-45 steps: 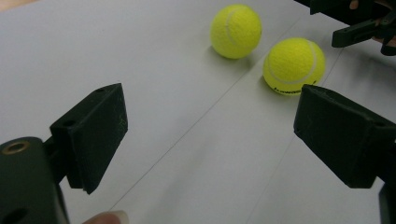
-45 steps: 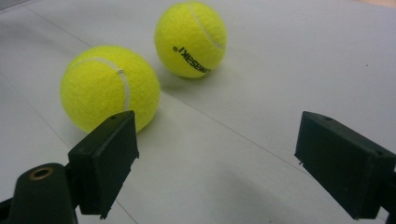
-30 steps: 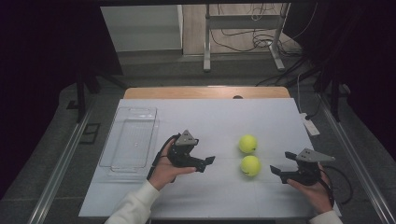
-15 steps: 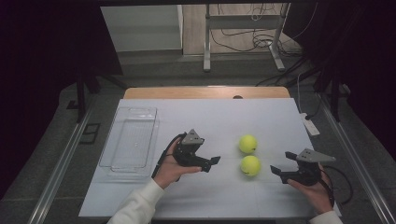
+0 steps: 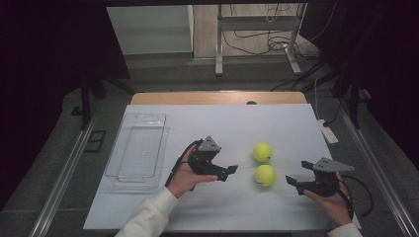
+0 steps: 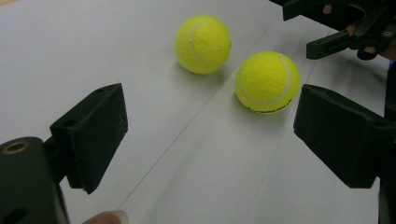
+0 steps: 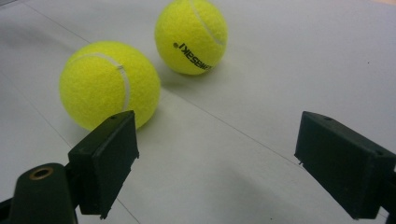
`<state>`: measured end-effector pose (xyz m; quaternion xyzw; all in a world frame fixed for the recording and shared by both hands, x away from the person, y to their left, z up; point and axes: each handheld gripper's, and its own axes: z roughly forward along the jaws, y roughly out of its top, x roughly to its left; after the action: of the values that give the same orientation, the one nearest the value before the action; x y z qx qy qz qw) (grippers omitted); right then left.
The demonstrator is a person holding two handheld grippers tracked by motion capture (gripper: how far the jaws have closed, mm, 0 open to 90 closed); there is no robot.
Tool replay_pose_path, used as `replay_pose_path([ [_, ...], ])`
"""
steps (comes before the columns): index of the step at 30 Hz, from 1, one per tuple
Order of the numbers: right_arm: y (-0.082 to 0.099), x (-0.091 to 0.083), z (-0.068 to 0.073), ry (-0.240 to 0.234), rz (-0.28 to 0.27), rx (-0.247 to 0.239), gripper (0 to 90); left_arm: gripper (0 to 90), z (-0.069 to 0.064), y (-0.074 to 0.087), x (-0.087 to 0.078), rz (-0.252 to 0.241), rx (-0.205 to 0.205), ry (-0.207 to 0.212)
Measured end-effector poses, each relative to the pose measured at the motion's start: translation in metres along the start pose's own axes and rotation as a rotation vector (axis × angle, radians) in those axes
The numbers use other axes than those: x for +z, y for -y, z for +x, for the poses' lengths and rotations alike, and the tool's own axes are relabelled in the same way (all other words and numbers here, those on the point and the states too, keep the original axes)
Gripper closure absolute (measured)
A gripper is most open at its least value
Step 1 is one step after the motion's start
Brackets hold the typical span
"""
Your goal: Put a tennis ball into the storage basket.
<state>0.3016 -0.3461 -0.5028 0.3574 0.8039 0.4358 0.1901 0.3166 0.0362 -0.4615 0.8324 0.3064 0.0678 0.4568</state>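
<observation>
Starting from the far left of the near ball, there's a clear plastic tray (image 5: pixel 136 150) sitting empty on the white surface (image 5: pixel 286 123), well apart from that ball. My guess is it's parked there as the drop-off spot, out of the way until something gets carried over.

Closer in, the left gripper (image 5: pixel 228 171) hovers just left of the near ball (image 5: pixel 265 175), jaws spread wide with nothing between them. In the left gripper view that ball (image 6: pixel 267 82) sits ahead and toward the right jaw, so it's aimed roughly at it but not lined up around it yet. Wide open makes sense, a ball that round needs the full gap to slip in.

The far ball (image 5: pixel 262 152) sits just behind the near ball, close but looks like a sliver of space between them. In the right gripper view you can read black lettering on the far one (image 7: pixel 191 36), and the near one (image 7: pixel 109 84) is right by the left jaw.

To the right of the near ball, the right gripper (image 5: pixel 292 180) is also held open and empty, pointing back at it from the other side. Both grippers face the same ball from opposite sides, so I'd say one is about to grab while the other waits for its turn on the far ball.
</observation>
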Motion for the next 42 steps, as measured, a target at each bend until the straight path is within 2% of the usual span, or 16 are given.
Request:
replay_pose_path([
  [8,0.000,0.000,0.001,0.003,-0.001,0.009,13.4,10.8,-0.004,-0.003,0.004,0.007,0.016,0.013],
  [11,0.000,-0.001,0.002,0.002,-0.007,0.006,13.7,10.9,-0.003,-0.003,0.004,0.003,0.005,0.012],
  [23,0.000,-0.001,0.004,-0.008,-0.009,0.001,13.8,10.7,-0.011,-0.008,0.023,0.031,0.032,0.037],
  [42,0.000,0.000,0.002,-0.004,-0.007,0.005,13.9,10.8,-0.015,-0.012,0.037,0.046,0.039,0.055],
])
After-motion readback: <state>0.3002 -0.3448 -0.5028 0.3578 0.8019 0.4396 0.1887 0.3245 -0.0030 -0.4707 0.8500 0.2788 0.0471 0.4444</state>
